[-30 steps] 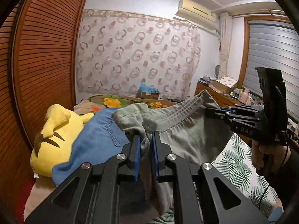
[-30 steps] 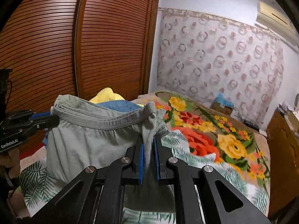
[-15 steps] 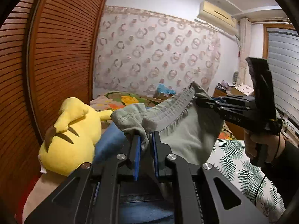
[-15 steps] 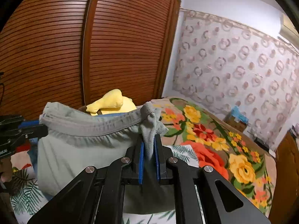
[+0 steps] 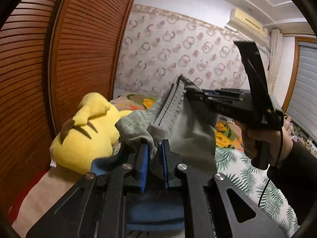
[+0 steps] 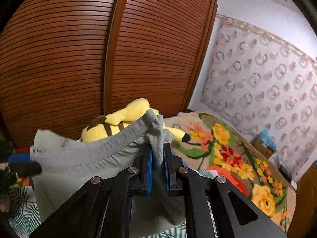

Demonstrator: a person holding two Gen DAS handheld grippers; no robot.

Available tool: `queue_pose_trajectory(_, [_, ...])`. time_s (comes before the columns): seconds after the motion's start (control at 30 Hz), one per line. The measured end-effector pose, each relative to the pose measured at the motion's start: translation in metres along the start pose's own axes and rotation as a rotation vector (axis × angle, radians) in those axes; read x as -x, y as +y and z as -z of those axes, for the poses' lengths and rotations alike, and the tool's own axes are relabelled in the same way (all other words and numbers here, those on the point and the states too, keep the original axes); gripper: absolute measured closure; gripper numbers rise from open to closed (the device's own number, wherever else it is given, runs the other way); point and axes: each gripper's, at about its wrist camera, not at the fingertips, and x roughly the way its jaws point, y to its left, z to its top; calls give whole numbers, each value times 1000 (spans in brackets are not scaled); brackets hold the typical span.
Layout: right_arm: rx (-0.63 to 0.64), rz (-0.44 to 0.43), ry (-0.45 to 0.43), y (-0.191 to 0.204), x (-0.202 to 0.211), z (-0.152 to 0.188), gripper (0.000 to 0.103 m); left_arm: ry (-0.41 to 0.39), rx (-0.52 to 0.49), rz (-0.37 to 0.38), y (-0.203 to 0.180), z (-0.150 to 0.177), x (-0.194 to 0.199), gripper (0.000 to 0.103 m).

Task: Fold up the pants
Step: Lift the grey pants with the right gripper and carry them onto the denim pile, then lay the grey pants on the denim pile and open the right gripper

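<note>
Bedroom, louvred wardrobe behind | grey pants [image 6: 83, 158] lifted above bed [image 6: 227, 150] near its wardrobe-side edge | left hand-held gripper [image 5: 153, 154] and right hand-held gripper [image 6: 158, 158] each pinching waistband | advice: keep corners level, waistband taut.

Left gripper [image 5: 154, 151]: black angular arms, silver round screws, blue pads [image 5: 143, 165]. Right gripper [image 6: 159, 154] matches (pale lettering on its side, unreadable). The right hand [image 5: 257, 140] is bare, with a black sleeve and thin black cable.
</note>
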Motion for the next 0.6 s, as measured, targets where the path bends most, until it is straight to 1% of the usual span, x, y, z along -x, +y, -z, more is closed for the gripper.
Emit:
queue_pose_trajectory(0.17, [-15, -7, 26, 2, -13, 7, 93, 35, 14, -18, 8, 9, -6, 89])
queue_pose_trajectory(0.3, [-44, -5, 57, -1, -20, 1, 93, 49, 8, -28, 8, 11, -9, 89])
queue_pose_trajectory(0.37, [-62, 3, 74, -6, -20, -2, 82, 56, 5, -33, 7, 13, -11, 89])
queue_pose_trajectory(0.43, [-73, 13, 69, -9, -18, -6, 76, 64, 6, -39, 7, 15, -12, 84])
queue_pose_trajectory(0.47, [-81, 16, 62, -11, -15, -7, 71, 69, 6, -43, 6, 15, -13, 80])
queue_pose_trajectory(0.5, [-87, 15, 57, -13, -12, -7, 68, 81, 3, -50, 6, 16, -15, 73])
queue_pose_trajectory(0.53, [-93, 12, 56, -15, -9, -7, 62, 88, 0, -50, 6, 17, -17, 71])
queue_pose_trajectory(0.6, [-102, 14, 58, -20, -1, -2, 60, 93, -7, -49, 5, 18, -17, 61])
